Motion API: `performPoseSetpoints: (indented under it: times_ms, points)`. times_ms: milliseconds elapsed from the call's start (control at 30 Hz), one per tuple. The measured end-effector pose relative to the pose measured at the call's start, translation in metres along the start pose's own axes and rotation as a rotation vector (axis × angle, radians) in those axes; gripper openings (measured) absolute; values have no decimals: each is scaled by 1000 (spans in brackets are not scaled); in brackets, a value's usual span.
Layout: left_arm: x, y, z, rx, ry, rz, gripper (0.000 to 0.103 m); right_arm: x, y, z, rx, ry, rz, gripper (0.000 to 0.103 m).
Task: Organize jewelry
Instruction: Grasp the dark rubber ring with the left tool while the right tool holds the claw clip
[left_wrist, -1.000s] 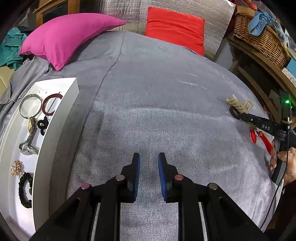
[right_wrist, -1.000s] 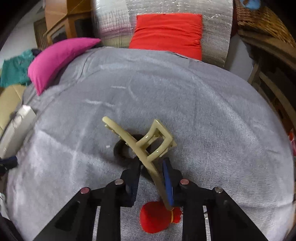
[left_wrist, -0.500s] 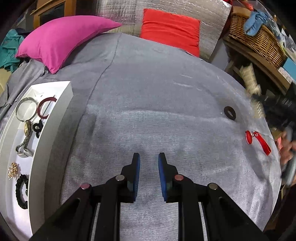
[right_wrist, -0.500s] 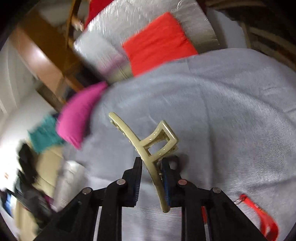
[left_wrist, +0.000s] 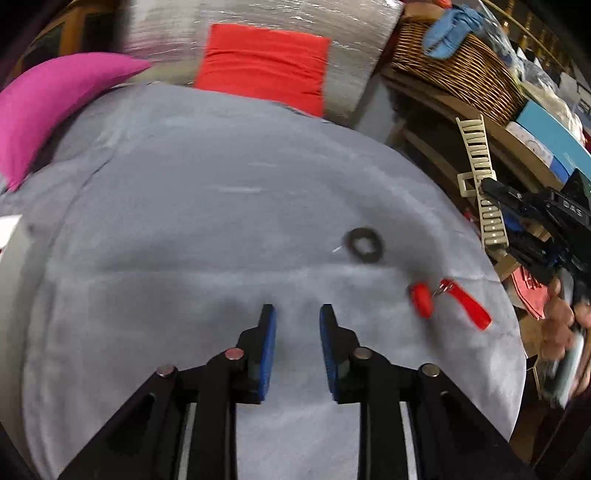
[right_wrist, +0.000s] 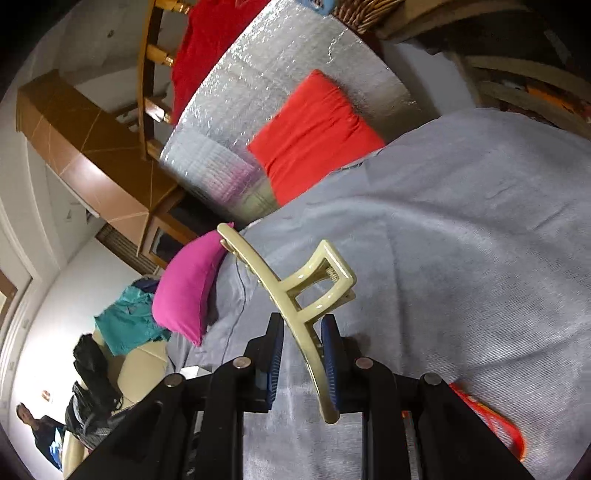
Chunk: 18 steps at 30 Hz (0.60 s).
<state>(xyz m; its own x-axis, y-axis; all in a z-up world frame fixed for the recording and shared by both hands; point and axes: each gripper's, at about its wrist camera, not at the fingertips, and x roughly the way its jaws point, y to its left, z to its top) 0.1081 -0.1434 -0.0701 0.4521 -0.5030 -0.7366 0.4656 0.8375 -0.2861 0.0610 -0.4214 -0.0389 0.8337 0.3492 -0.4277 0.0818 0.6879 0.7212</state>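
A beige hair claw clip (right_wrist: 314, 280) is clamped between the blue pads of my right gripper (right_wrist: 302, 325) and held up in the air above the grey bedspread (right_wrist: 461, 258), with the view rolled sideways. From the left wrist, the same clip (left_wrist: 480, 177) and right gripper (left_wrist: 496, 192) hang past the bed's right edge. My left gripper (left_wrist: 297, 314) hovers over the bedspread with its jaws opening and nothing between them. Ahead of it to the right lie a black ring (left_wrist: 365, 245) and a red tagged piece (left_wrist: 448, 301). A white tray corner (left_wrist: 7, 229) shows at the far left.
A pink pillow (left_wrist: 55, 99) and a red cushion (left_wrist: 262, 70) lie at the head of the bed. A wicker basket (left_wrist: 458, 70) sits on wooden shelves right of the bed. A hand (left_wrist: 561, 325) grips the right tool. A person (right_wrist: 40, 432) stands far off.
The right gripper lifted the claw clip off the bed and rolled sideways. The left gripper swung right towards the black ring and red piece, its jaws widened, and the white tray slid almost out of view.
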Motion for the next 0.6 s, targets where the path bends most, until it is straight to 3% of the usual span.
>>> performPoseSetpoints:
  times_ms: [167, 367, 600]
  points:
    - [37, -38, 21, 59, 19, -38, 46, -5, -16, 4, 18, 9, 2, 23]
    - [73, -35, 46, -18, 75, -65, 46, -6, -29, 7, 22, 29, 6, 23]
    - [98, -50, 54, 23, 107, -42, 45, -11, -46, 8, 43, 39, -1, 23]
